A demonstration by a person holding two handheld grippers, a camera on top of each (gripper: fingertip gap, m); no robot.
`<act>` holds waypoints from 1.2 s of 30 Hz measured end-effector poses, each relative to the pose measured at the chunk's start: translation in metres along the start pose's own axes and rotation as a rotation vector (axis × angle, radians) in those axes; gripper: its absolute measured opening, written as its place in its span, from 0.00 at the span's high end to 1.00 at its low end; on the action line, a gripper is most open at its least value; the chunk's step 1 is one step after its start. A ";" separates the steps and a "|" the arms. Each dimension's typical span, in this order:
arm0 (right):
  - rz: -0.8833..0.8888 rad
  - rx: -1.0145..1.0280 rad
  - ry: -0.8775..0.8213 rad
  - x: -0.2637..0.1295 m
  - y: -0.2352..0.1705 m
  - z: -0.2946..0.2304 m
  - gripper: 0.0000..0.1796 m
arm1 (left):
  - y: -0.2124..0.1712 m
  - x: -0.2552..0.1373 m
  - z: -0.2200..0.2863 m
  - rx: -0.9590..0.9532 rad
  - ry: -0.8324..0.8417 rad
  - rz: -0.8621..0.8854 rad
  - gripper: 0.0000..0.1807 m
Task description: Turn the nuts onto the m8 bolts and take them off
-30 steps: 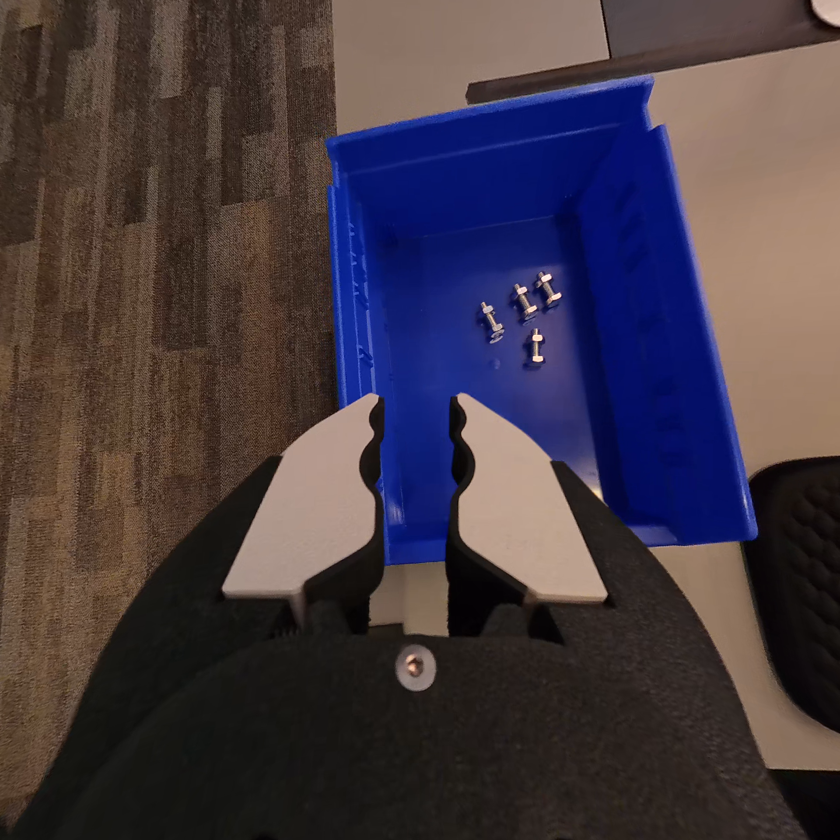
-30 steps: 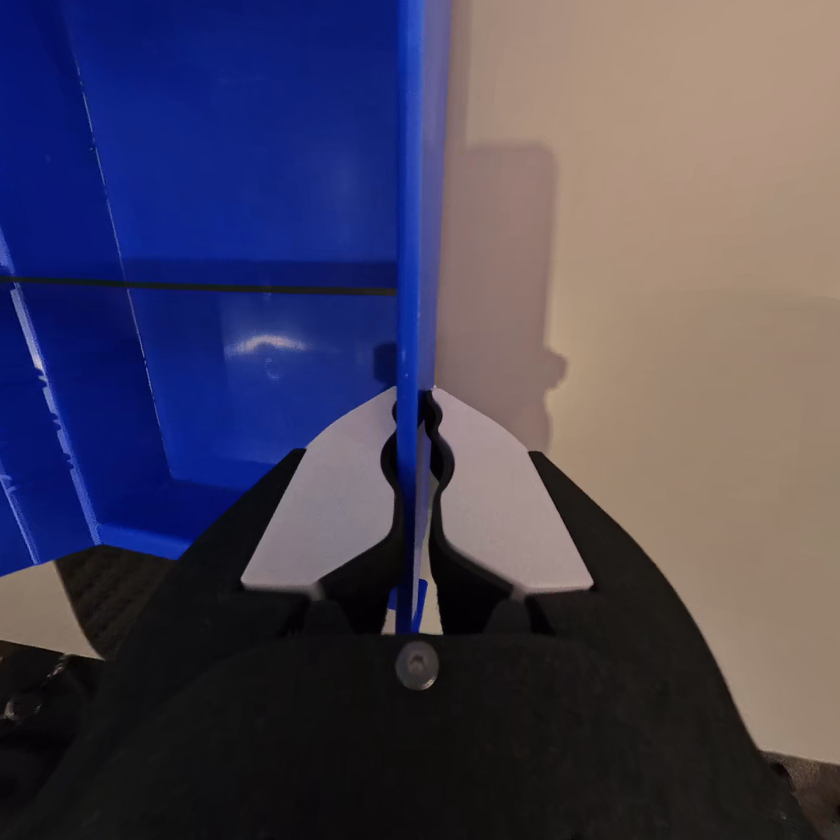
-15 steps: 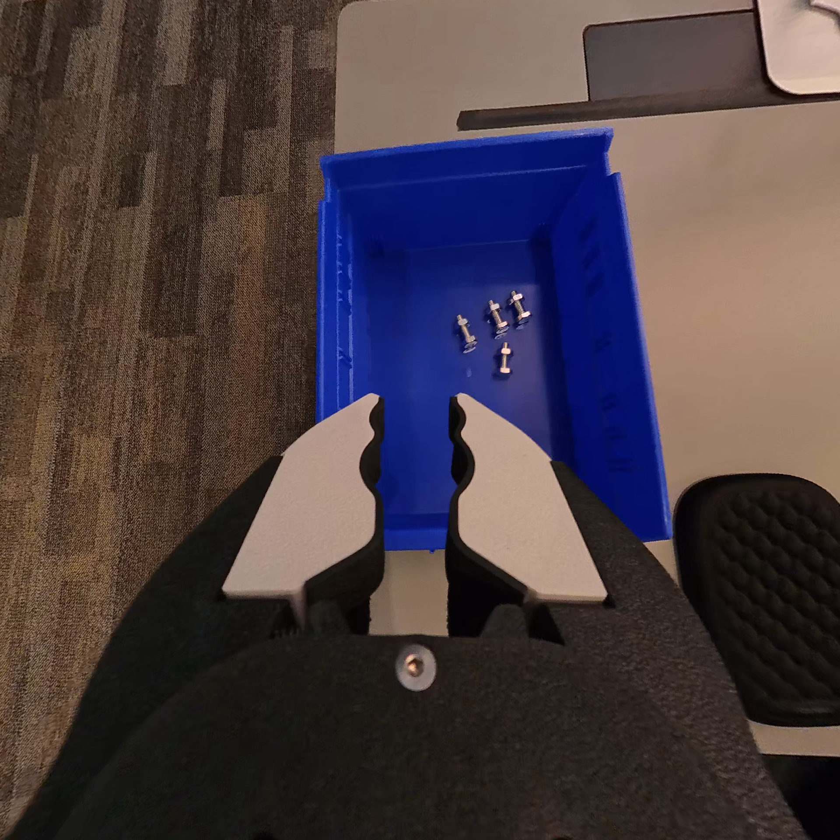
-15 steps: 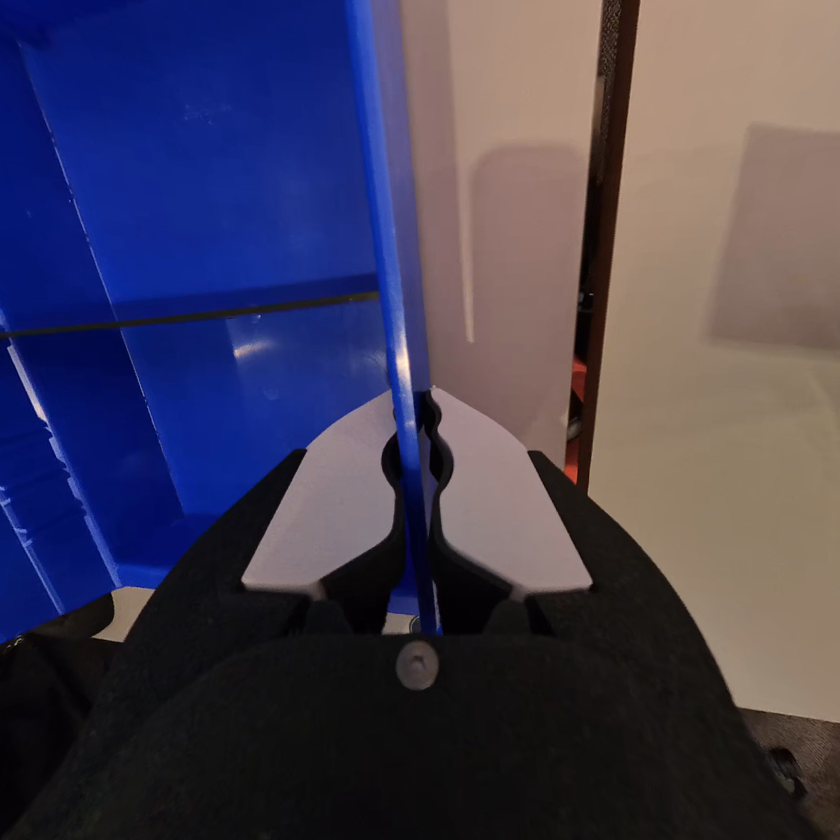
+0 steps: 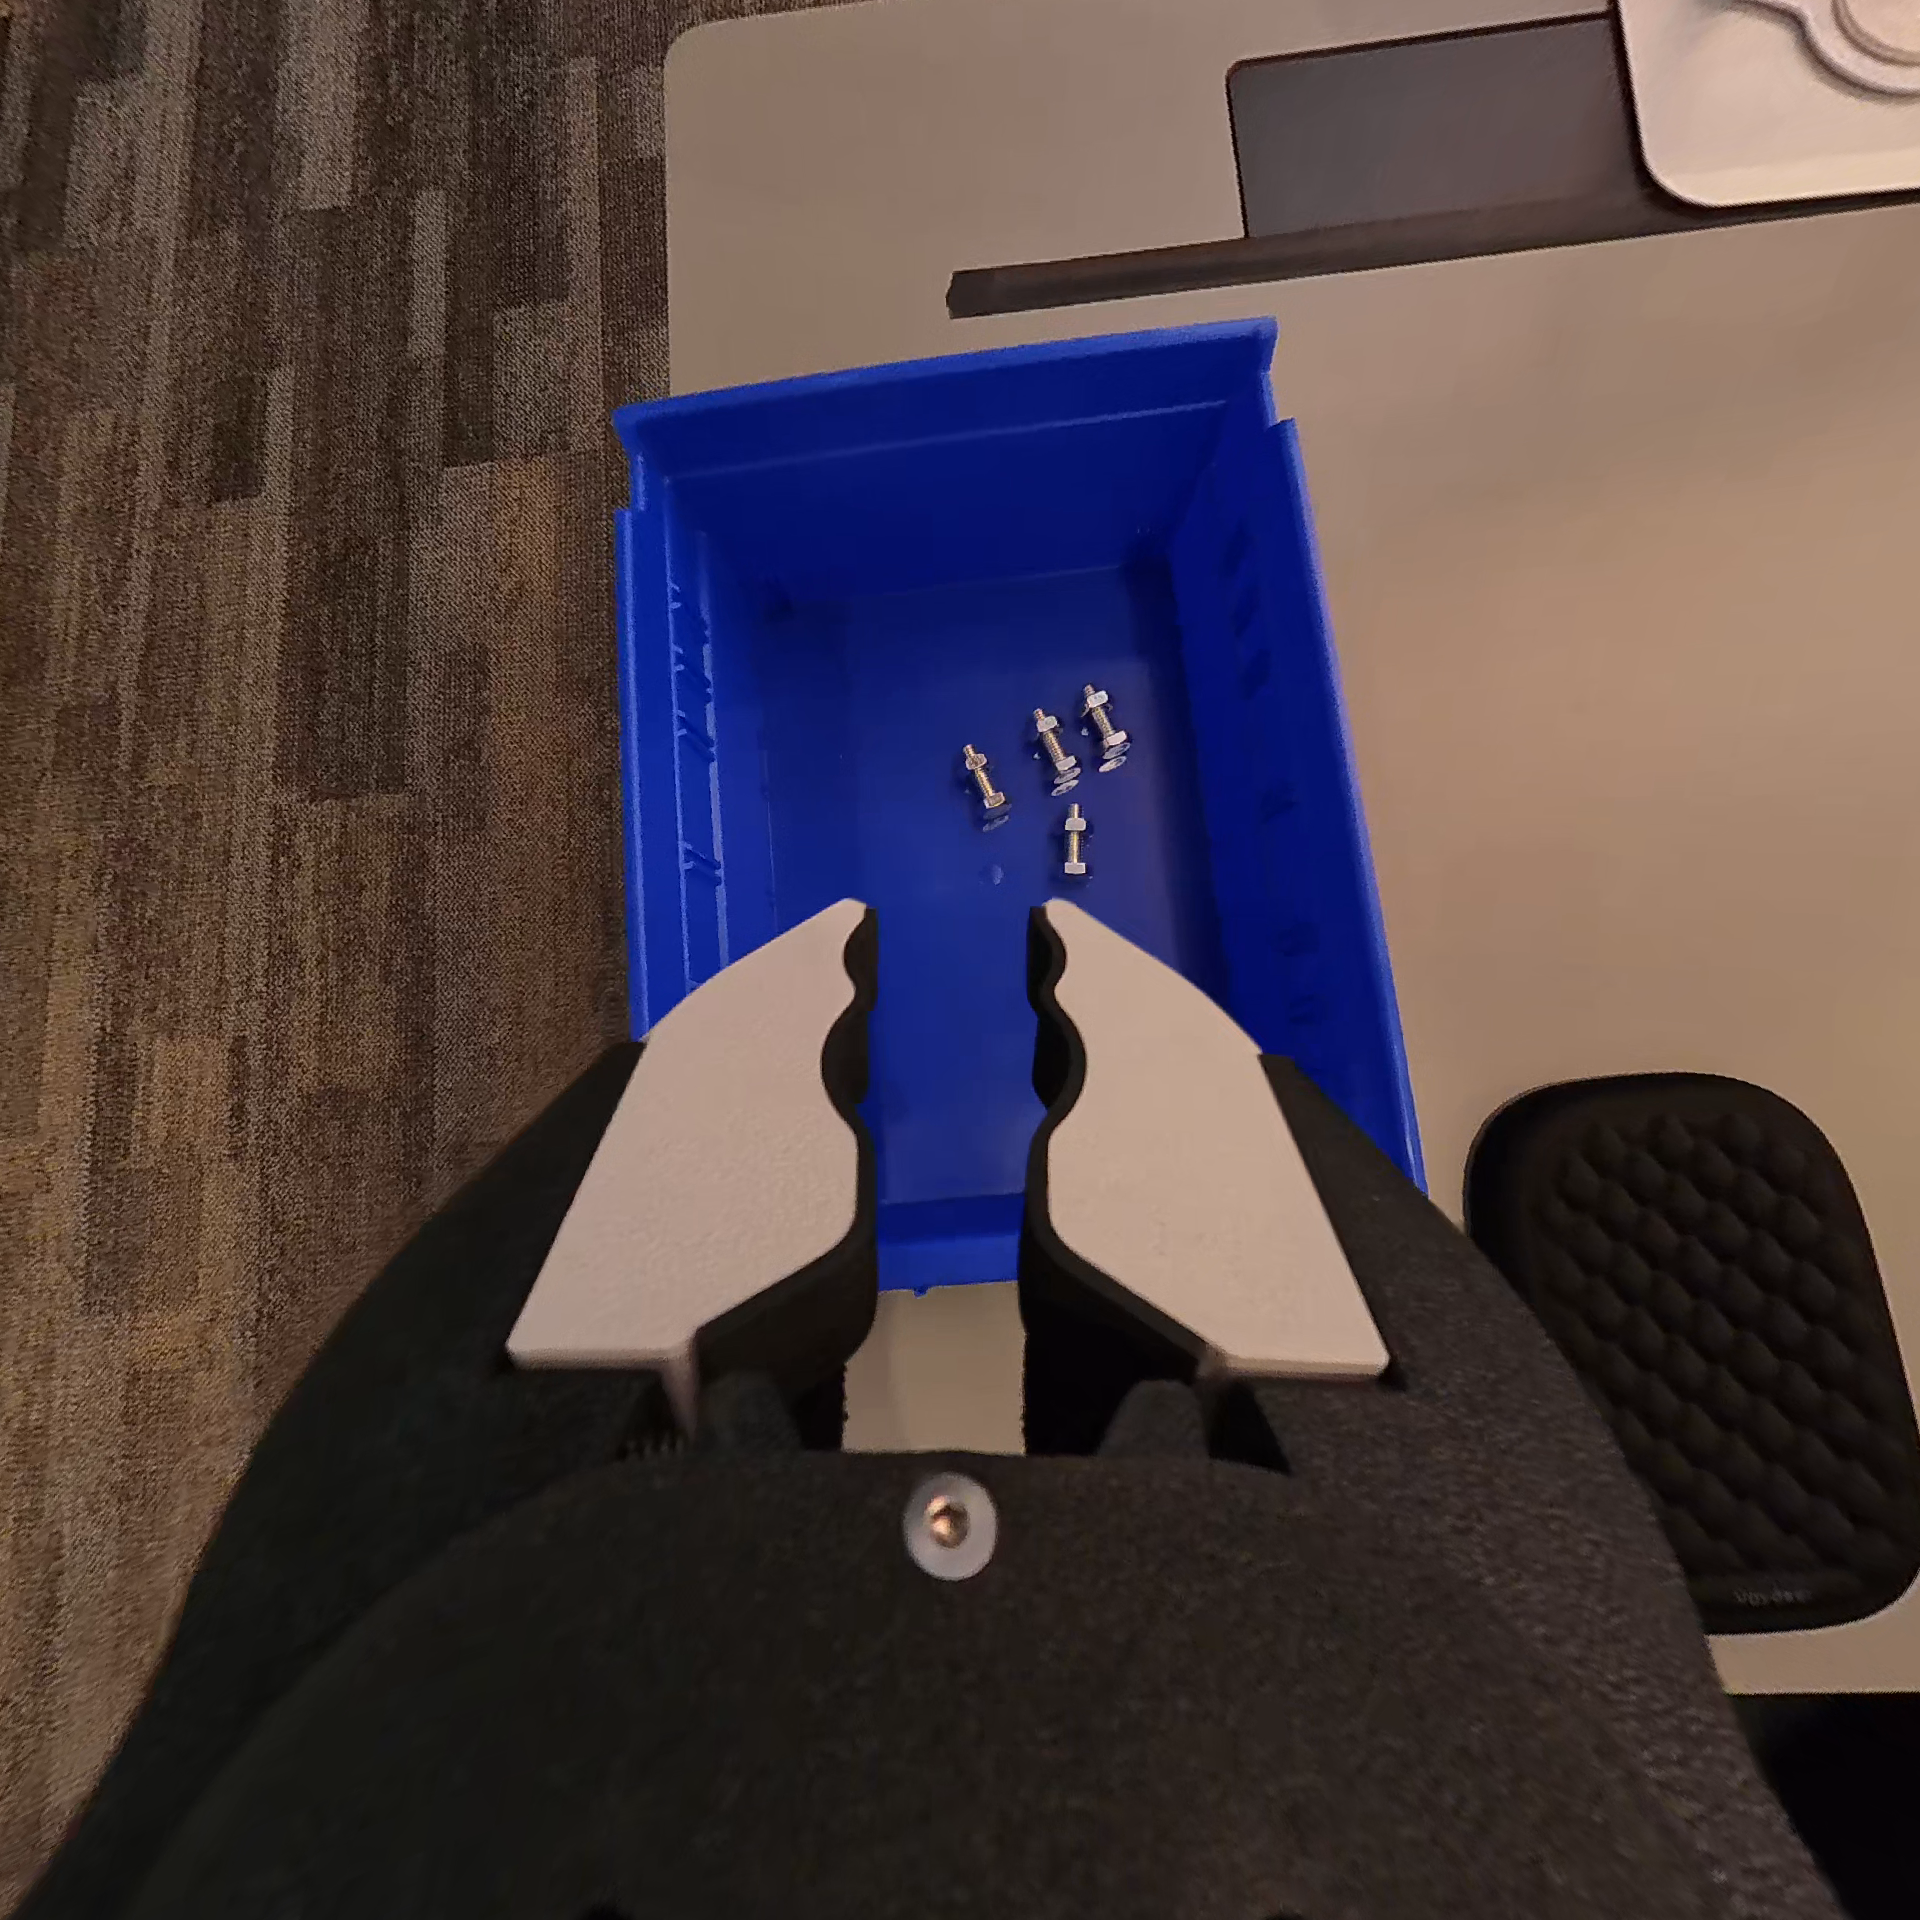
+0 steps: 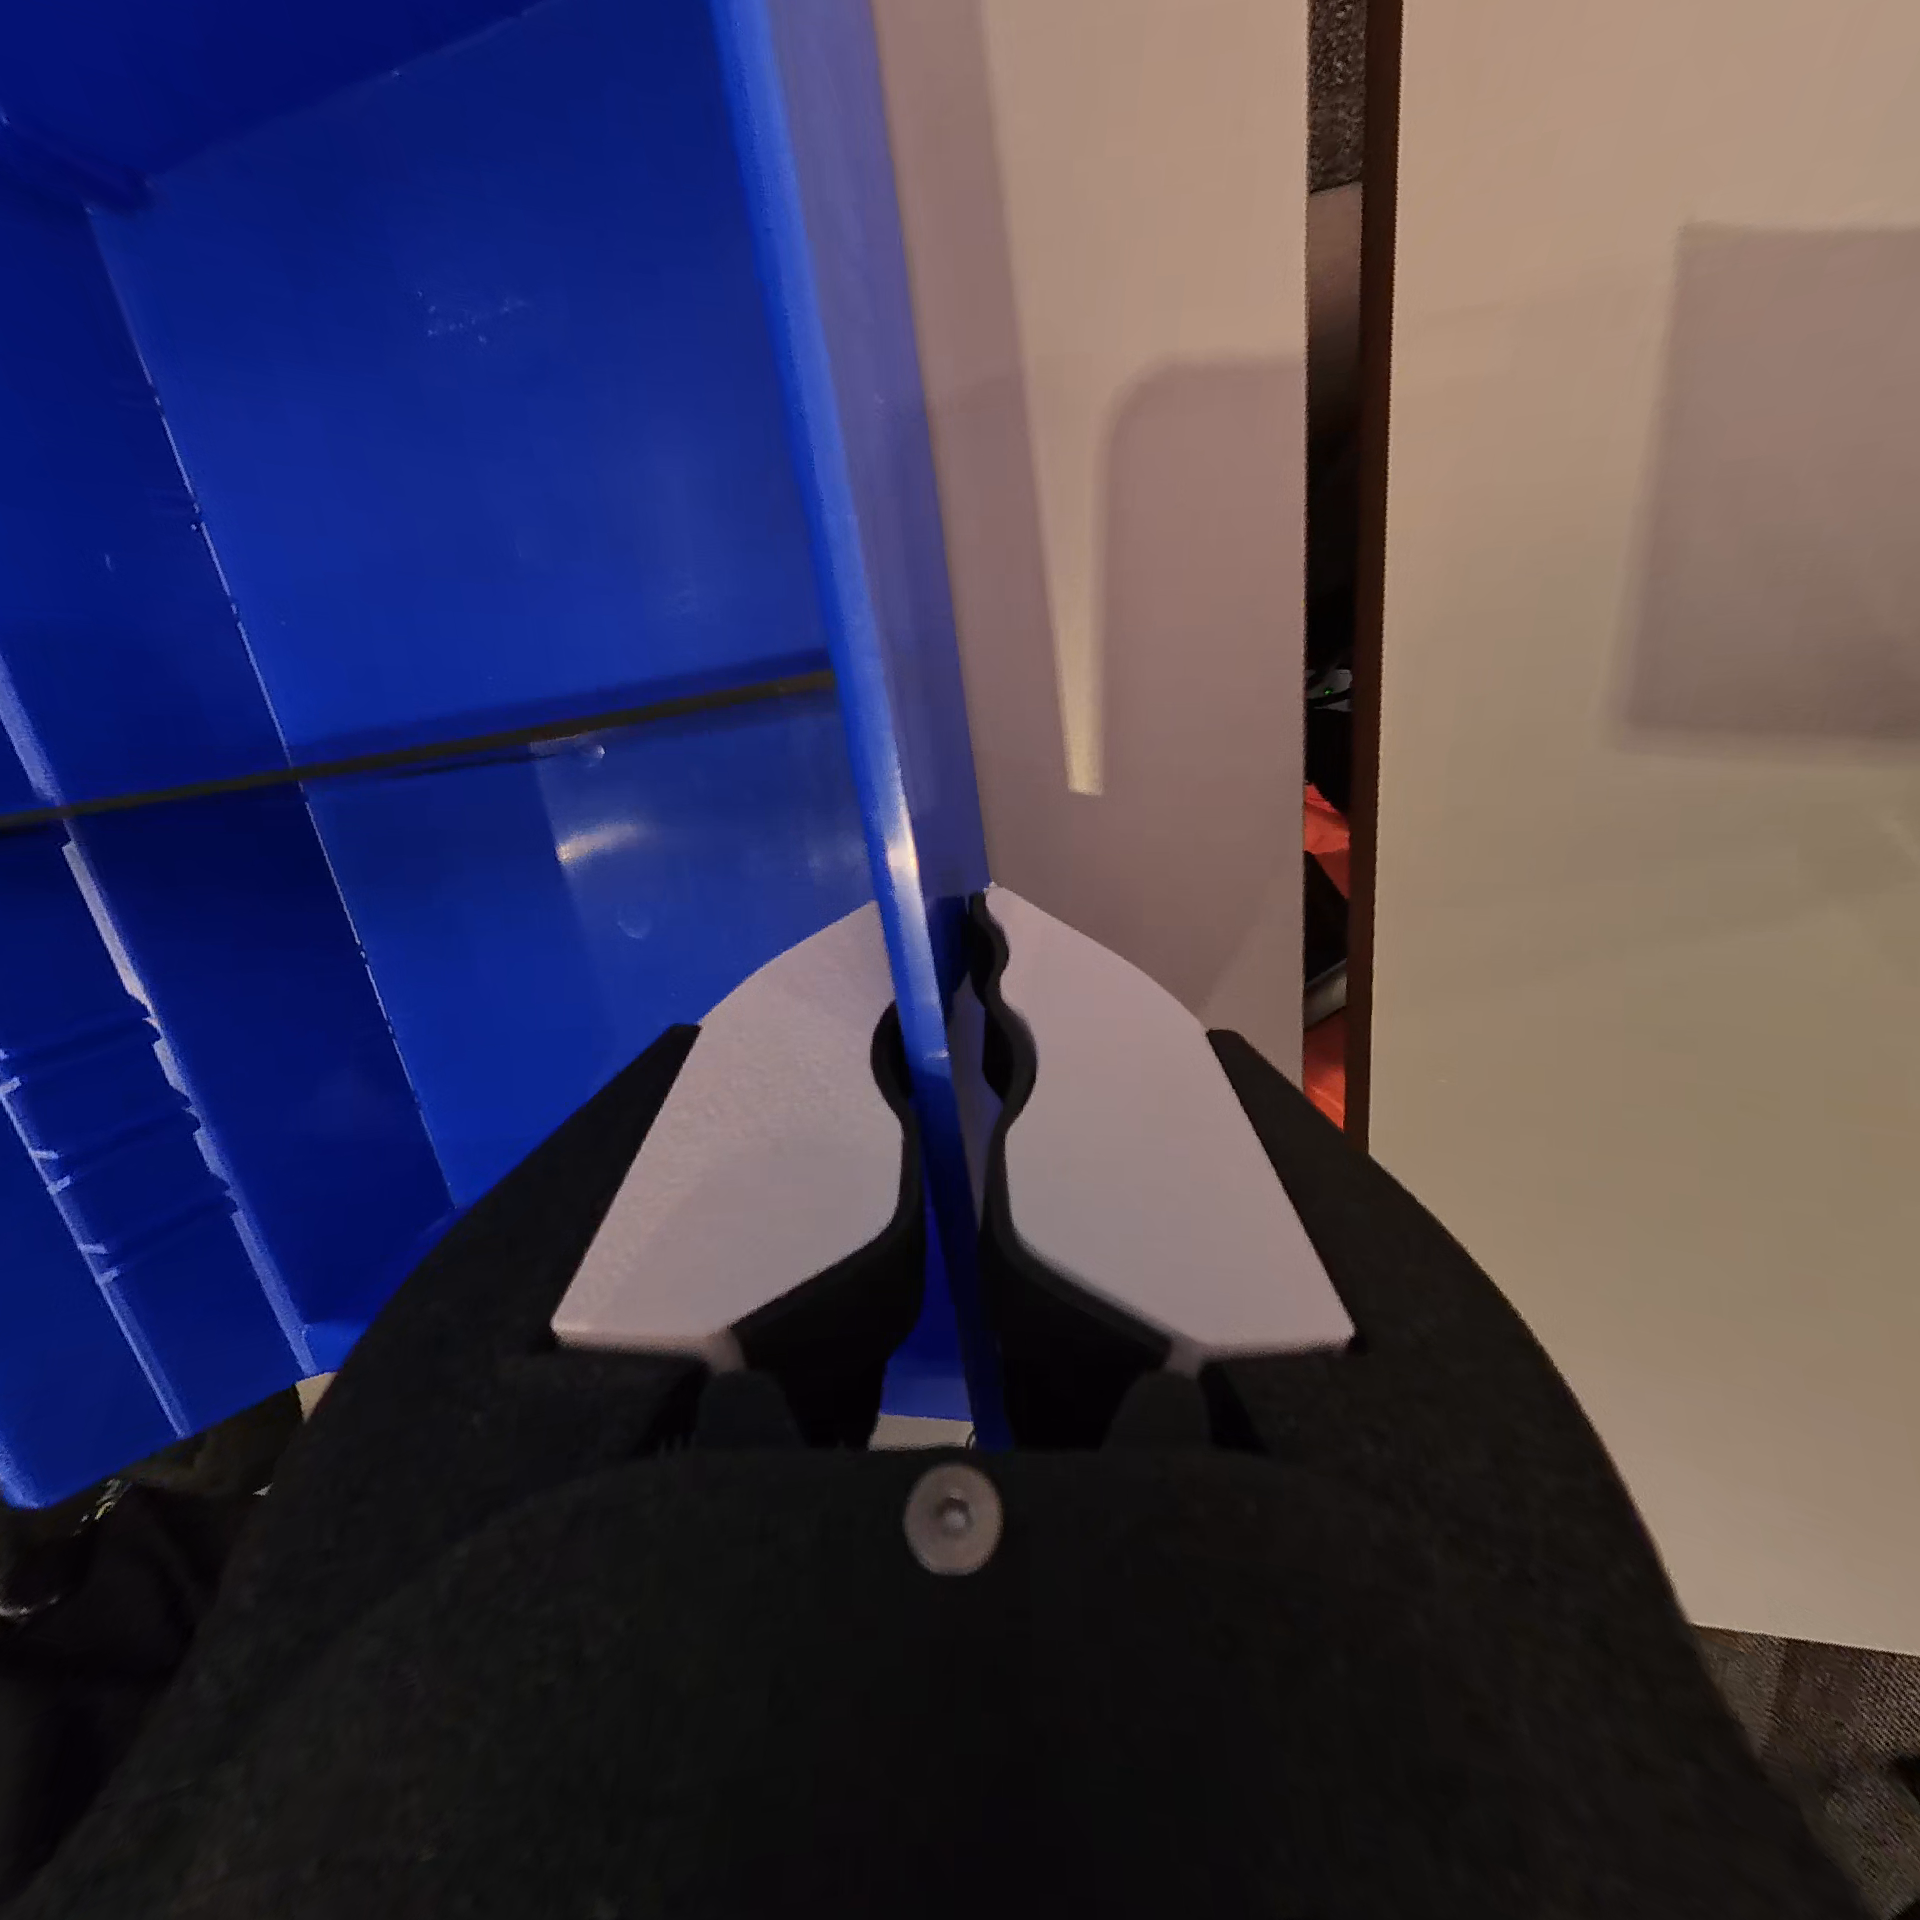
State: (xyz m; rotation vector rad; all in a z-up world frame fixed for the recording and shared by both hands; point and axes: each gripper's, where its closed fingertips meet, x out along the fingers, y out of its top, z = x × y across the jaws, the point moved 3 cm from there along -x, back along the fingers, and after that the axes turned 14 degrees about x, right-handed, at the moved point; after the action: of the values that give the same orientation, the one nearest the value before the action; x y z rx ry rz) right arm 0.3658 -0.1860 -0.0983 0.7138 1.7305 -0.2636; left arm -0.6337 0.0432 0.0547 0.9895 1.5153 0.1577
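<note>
1. Left tool (image 5: 951,914): jaws apart, nothing between them, hovering above the near end of the blue bin (image 5: 1299,831).
2. Right tool (image 6: 930,904): jaws clamped on the bin's thin side wall (image 6: 831,520), wall running up between the two fingers.
3. Bin sits on the pale tabletop (image 5: 1610,623), at its left edge, next to the carpet floor (image 5: 312,623).
4. Four small bolts with nuts on them lie loose on the bin floor, beyond the left tool tips, toward the right half: first bolt (image 5: 983,787) leftmost, second bolt (image 5: 1056,746) and third bolt (image 5: 1103,722) close together, fourth bolt (image 5: 1073,842) nearest the tool.
5. None of the bolts touches either tool.
6. Black padded armrest (image 5: 1704,1340) just right of the bin's near corner.
7. Dark strip (image 5: 1351,260) on the tabletop beyond the bin's far wall; dark pad (image 5: 1423,125) and a light grey object (image 5: 1766,104) farther back, cut off by the frame.
8. Right wrist view: a dark vertical gap (image 6: 1340,520) right of the bin wall, between pale surfaces.
</note>
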 end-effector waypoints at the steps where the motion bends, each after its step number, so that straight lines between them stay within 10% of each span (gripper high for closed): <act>1: 0.000 -0.007 -0.005 0.000 0.000 0.000 0.97 | 0.000 0.000 0.000 -0.006 -0.003 0.007 0.84; 13: 0.433 -0.270 -0.314 -0.116 0.040 -0.036 0.80 | -0.004 -0.033 0.013 -0.053 -0.136 0.133 0.78; 19: 0.614 -0.369 -0.034 -0.168 0.039 -0.149 0.80 | -0.021 0.002 0.033 -0.024 -0.139 -0.050 0.78; 25: 0.556 -0.496 0.136 -0.157 0.016 -0.253 0.80 | -0.035 0.090 0.041 -0.120 -0.154 -0.292 0.80; 36: 0.525 -0.790 -0.101 -0.127 -0.031 -0.306 0.84 | -0.037 0.181 0.017 -0.338 -0.170 -0.414 0.80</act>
State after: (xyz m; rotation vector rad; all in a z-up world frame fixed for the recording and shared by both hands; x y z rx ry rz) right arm 0.1185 -0.0902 0.1029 0.5150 1.3276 0.7007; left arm -0.6142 0.1305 -0.1073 0.3995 1.4457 0.0302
